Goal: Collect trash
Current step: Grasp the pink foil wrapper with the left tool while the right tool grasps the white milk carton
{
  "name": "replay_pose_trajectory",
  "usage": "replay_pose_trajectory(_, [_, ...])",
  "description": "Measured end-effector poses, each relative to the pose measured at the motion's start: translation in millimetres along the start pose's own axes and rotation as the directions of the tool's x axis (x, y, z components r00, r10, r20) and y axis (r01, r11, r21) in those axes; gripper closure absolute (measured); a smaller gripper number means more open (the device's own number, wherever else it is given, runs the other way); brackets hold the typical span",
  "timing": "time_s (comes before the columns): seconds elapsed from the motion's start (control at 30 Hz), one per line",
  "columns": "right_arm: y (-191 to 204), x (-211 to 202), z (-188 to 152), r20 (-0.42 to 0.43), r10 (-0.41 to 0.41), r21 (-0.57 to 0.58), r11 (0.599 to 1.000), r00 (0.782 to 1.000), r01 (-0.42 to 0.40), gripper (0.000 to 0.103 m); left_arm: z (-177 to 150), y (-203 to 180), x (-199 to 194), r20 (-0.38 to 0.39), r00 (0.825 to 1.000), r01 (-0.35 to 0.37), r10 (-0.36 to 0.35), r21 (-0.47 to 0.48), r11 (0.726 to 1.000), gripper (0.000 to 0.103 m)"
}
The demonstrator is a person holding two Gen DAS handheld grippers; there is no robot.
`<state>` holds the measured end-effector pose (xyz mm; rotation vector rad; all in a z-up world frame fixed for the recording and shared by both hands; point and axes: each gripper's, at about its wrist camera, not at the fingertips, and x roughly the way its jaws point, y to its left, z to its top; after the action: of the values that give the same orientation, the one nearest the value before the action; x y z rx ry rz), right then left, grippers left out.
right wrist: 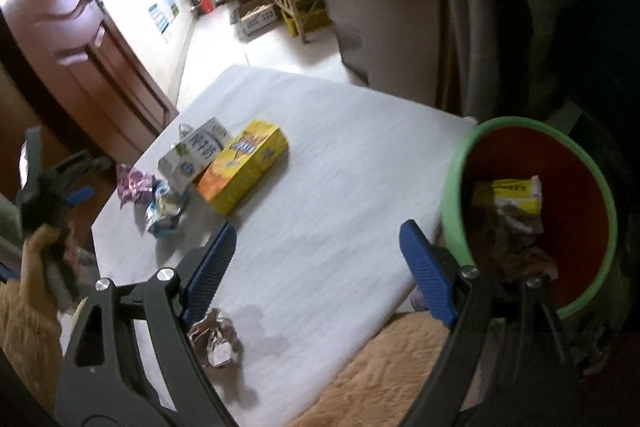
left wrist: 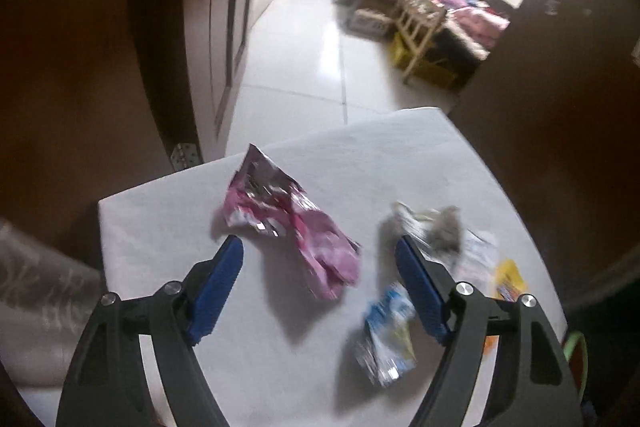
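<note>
On the white table (left wrist: 280, 347) lie a crumpled pink wrapper (left wrist: 288, 223), a blue-and-white wrapper (left wrist: 388, 331), a grey crumpled wrapper (left wrist: 436, 227) and a yellow box (left wrist: 508, 279). My left gripper (left wrist: 320, 251) is open and empty, just short of the pink wrapper. In the right wrist view my right gripper (right wrist: 316, 239) is open and empty above the table (right wrist: 340, 167). The yellow box (right wrist: 244, 167), a white carton (right wrist: 196, 155), the pink wrapper (right wrist: 134, 183) and the blue wrapper (right wrist: 166, 211) lie far left. A silver crumpled wrapper (right wrist: 216, 339) lies by my left finger. The left gripper (right wrist: 60, 187) shows at the left edge.
A green-rimmed red bin (right wrist: 532, 215) with trash inside stands at the table's right edge. A tan fuzzy fabric (right wrist: 392, 367) lies at the near edge. Brown doors (right wrist: 80, 39) and a doorway to a cluttered room (left wrist: 400, 7) lie beyond the table.
</note>
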<state>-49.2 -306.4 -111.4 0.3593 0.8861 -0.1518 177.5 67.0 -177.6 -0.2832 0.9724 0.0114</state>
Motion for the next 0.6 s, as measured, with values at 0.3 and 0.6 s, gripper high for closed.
replay_pose_trajectory(0.3, [20.7, 4.4, -4.3, -0.03, 0.008, -0.032, 0.999, 1.0, -0.009, 0.021, 7.8, -6.5, 76.6, -0.127, 0.984, -0.123, 0.127, 0.042, 0.992, 0.07])
replay_pose_trajectory(0.6, [40.3, 21.1, 5.9, -0.052, 0.063, -0.055, 0.996, 0.997, -0.065, 0.021, -26.2, 1.8, 15.7, -0.106, 0.994, 0.039, -0.027, 0.114, 0.993, 0.103])
